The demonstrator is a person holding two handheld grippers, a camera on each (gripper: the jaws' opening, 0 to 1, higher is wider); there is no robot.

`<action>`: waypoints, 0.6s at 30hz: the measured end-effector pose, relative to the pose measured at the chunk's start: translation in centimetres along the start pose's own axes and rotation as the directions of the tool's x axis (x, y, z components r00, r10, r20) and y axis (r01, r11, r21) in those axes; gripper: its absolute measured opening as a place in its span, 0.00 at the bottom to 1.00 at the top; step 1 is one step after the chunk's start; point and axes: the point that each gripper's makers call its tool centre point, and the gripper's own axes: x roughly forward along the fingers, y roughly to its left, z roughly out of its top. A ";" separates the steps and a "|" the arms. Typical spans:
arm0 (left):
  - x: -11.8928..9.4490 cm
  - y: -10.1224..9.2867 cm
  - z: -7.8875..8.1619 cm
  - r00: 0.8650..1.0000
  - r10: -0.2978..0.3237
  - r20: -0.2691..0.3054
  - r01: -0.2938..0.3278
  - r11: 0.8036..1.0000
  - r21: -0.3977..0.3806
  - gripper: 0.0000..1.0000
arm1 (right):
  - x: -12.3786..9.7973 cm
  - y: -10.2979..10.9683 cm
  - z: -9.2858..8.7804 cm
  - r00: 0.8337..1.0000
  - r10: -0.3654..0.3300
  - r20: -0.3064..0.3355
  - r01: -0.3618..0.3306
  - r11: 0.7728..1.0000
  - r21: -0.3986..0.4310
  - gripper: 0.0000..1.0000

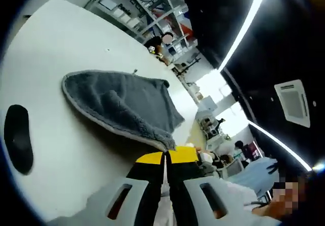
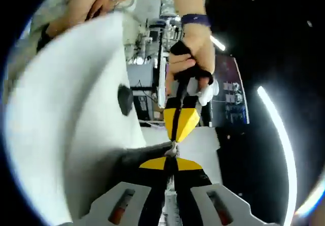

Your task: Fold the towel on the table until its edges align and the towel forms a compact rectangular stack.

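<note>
The grey towel [image 1: 122, 104] lies bunched on the white table [image 1: 56, 48], one corner drawn up to my left gripper [image 1: 165, 156]. Its yellow-tipped jaws are shut on that corner. In the right gripper view, my right gripper [image 2: 170, 161] rises from the bottom with its jaws shut on the towel's [image 2: 144, 155] edge. The left gripper [image 2: 175, 137] comes down from above, held by a gloved hand [image 2: 190, 63], and the two grippers meet tip to tip over the towel's corner.
A black oval object [image 1: 18, 137] lies on the table near its edge, left of the towel, and shows as a black oval [image 2: 125, 99] in the right gripper view. Shelves [image 1: 147, 7] and seated people stand beyond the table's far end.
</note>
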 end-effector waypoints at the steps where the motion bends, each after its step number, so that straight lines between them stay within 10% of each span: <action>1: 0.0 0.0 -0.4 1.000 -0.001 -0.004 0.001 1.000 0.010 0.02 | -0.5 0.5 0.4 0.999 0.036 0.012 -0.036 0.999 0.024 0.00; 12: -0.8 2.4 -4.6 0.991 0.102 -0.088 -0.087 0.984 0.155 0.13 | -3.0 5.7 2.4 0.946 0.318 0.066 -0.325 0.922 0.213 0.00; 15: -2.4 4.6 -3.7 0.973 0.226 -0.054 -0.204 0.940 0.273 0.20 | -3.4 6.5 2.7 0.933 0.351 0.075 -0.358 0.898 0.256 0.00; 18: -2.9 7.7 -1.2 0.926 0.372 0.059 -0.368 0.863 0.347 0.24 | -3.4 7.4 3.4 0.921 0.379 0.091 -0.389 0.878 0.279 0.00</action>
